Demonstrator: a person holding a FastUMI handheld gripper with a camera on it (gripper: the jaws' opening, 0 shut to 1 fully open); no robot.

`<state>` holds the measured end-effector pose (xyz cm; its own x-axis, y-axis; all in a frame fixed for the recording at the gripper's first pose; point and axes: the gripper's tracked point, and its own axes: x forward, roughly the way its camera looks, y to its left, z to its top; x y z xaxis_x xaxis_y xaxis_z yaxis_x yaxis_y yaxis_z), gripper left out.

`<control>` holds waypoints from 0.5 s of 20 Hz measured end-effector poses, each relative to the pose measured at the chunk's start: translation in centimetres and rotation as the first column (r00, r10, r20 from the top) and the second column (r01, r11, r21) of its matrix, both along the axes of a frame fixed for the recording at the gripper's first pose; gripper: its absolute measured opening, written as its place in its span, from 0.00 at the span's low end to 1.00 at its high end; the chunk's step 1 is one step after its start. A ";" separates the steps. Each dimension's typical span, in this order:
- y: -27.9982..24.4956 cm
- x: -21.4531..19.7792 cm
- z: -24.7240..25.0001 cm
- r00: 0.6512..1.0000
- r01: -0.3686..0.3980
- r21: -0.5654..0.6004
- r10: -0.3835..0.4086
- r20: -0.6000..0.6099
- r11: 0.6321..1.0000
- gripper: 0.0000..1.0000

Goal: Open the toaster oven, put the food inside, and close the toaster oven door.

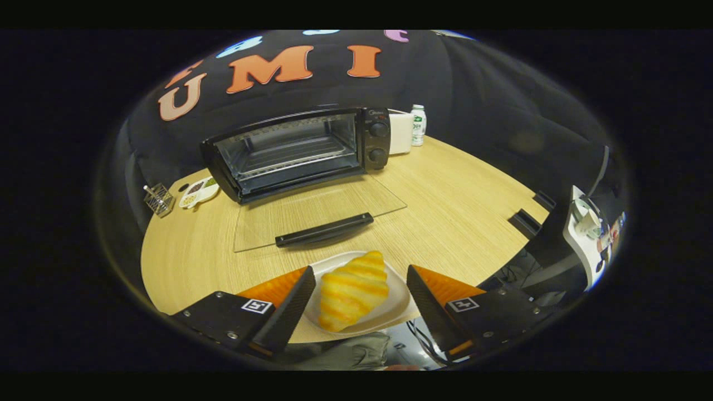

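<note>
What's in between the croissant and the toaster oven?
In the gripper view, the oven's open glass door lies flat on the table between the croissant and toaster oven. The open gripper flanks the croissant.

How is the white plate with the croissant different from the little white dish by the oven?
The plate sits between the open gripper's fingers; the small dish lies far beyond, left of the toaster oven. The plate carries one croissant; the dish holds several small dark and green bits. Both are white and rest on the wooden table.
</note>
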<state>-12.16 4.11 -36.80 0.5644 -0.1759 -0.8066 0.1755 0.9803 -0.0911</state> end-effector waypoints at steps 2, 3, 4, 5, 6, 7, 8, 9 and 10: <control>0.6 -1.2 -0.2 1.000 0.025 -0.002 -0.025 -0.008 1.000 0.98; 1.0 -1.7 -0.3 0.999 0.036 0.000 -0.036 -0.012 0.999 0.98; 1.3 -2.2 -0.6 0.999 0.048 0.003 -0.048 -0.023 0.999 0.98; 1.6 -2.7 -1.0 0.997 0.061 0.006 -0.061 -0.037 0.998 0.98; 1.8 -3.2 -1.4 0.996 0.075 0.004 -0.074 -0.053 0.997 0.98; 1.9 -3.5 -1.8 0.993 0.090 0.000 -0.090 -0.070 0.996 0.98; 2.1 -3.9 -2.1 0.991 0.106 0.000 -0.106 -0.085 0.994 0.99; 2.3 -4.2 -2.5 0.987 0.129 0.002 -0.128 -0.098 0.992 0.98; 2.4 -4.6 -2.7 0.982 0.154 0.010 -0.152 -0.108 0.988 0.98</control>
<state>-16.73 6.52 -39.49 0.4429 -0.2381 -0.8644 0.3141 0.9442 -0.0992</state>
